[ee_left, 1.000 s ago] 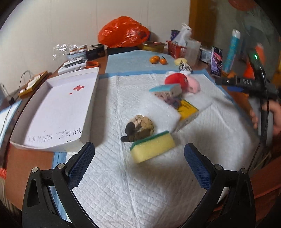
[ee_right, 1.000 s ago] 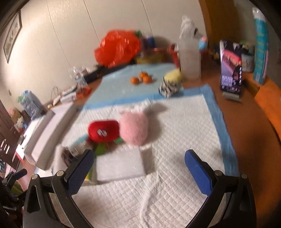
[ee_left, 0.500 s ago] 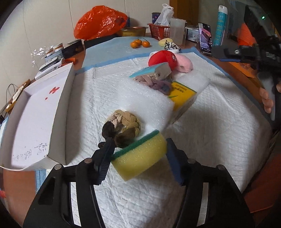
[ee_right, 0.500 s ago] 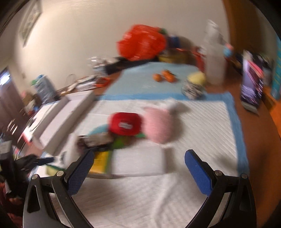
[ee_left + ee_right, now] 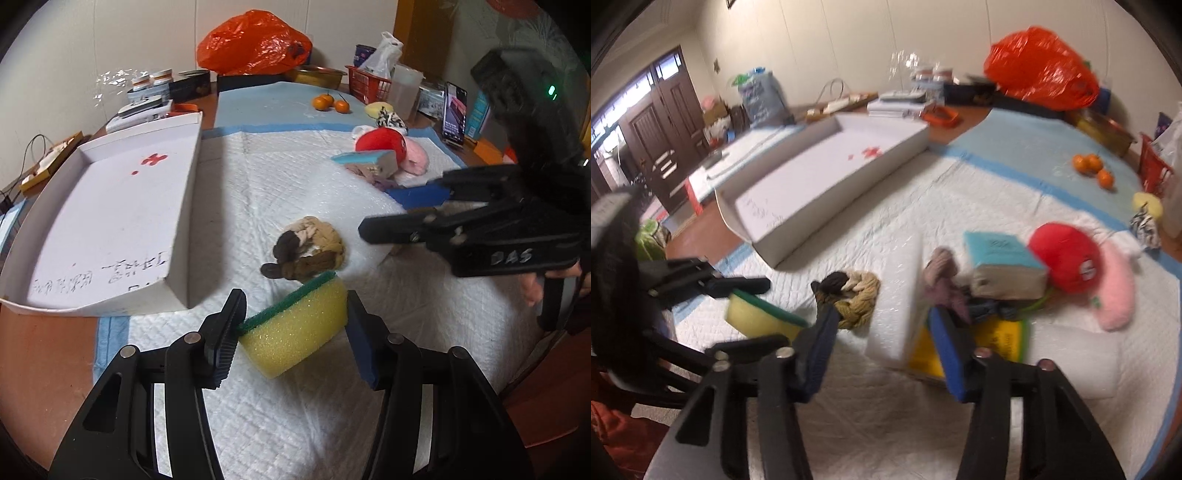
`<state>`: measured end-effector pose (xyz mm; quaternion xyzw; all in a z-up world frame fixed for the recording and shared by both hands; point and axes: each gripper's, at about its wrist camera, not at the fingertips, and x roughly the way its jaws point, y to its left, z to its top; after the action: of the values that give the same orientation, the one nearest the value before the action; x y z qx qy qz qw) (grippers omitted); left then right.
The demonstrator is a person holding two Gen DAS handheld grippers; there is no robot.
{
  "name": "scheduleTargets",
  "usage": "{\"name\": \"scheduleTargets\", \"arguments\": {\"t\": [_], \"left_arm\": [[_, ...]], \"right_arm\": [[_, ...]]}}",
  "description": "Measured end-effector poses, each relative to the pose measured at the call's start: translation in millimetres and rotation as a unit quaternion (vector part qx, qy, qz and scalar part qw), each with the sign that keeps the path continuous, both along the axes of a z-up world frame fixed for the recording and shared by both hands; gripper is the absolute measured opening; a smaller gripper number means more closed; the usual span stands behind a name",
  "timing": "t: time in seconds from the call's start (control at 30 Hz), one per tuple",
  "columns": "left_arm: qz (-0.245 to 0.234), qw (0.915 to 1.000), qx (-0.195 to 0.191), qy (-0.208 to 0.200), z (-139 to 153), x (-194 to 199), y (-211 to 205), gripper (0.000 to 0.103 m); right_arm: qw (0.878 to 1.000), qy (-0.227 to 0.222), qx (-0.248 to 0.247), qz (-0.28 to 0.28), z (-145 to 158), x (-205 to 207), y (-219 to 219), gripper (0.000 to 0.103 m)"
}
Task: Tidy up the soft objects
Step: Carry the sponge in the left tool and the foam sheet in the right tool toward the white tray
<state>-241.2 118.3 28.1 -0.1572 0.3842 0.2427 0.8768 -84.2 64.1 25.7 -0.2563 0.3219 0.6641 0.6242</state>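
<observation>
**Both grippers close on foam at the near edge of the pad**

The left gripper (image 5: 293, 328) has the yellow sponge with the green scouring face (image 5: 295, 326) between its pads, its jaws closing; the sponge bulges where the pads press its two ends. It sits at the near side of the white quilted pad (image 5: 280, 424), just in front of the braided rope knot (image 5: 308, 249), which lies in tan, cream and dark brown strands on the pad.

The right gripper (image 5: 882, 345) is closing its jaws around the near end of a white foam block (image 5: 895, 295). Its blue pads stand on either side of the block, but the blur hides whether they press it. In the left wrist view this gripper comes in from the right, held by a hand (image 5: 532, 288) of which only the fingers show.

Beyond the foam block lies a heap: a teal-topped sponge block (image 5: 1004, 266), purple-grey cloth (image 5: 942, 277), a yellow packet (image 5: 997, 339) underneath, a red plush (image 5: 1067, 258) and a pink plush (image 5: 1117, 291) beside it.

A shallow white cardboard tray (image 5: 184, 206) with a red cross mark and handwriting inside sits on the left of the pad, with nothing in it. Farther back are three small oranges (image 5: 330, 103) on a blue sheet and an orange plastic bag (image 5: 255, 42) against the wall.
</observation>
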Motion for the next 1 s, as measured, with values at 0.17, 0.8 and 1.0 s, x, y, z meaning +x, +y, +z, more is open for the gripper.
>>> {"name": "scheduleTargets", "arguments": {"t": [0.17,0.8,1.0], "left_arm": [[0.016,0.9998,-0.005,-0.014,7,-11,9,0.054],[0.121,0.9676,0.121,-0.186,209,-44,68,0.054],[0.159,0.9594,0.114,-0.204,216,-67,81,0.054]], "right_arm": [[1.0,-0.019,-0.015,-0.001,-11,-6,5,0.02],[0.962,0.015,0.269,-0.049,197,19,-29,0.019],[0.948,0.069,0.306,-0.052,219,9,-24,0.019]]}}
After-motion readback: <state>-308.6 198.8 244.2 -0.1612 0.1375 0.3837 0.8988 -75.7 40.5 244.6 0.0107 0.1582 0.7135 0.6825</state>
